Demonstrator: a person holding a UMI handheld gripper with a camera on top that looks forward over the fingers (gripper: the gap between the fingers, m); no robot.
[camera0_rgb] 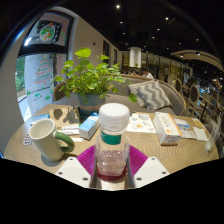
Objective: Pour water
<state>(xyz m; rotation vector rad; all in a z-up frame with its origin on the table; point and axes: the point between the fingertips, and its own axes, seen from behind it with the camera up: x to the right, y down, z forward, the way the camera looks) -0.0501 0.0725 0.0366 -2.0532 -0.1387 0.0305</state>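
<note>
A clear plastic bottle (112, 148) with a white cap and a pale green label band stands upright between my gripper's (112, 163) two fingers. Their magenta pads (88, 159) press on its lower body at both sides. It holds a little water at the bottom. A white mug with a green handle (46, 139) stands on the wooden table (150, 142) to the left of the fingers, a short way ahead.
A potted green plant (91, 80) stands beyond the bottle at mid table. Cards and a small box (165, 128) lie to the right, a dark flat object (88, 125) left of the bottle. Sofas and a café room lie beyond.
</note>
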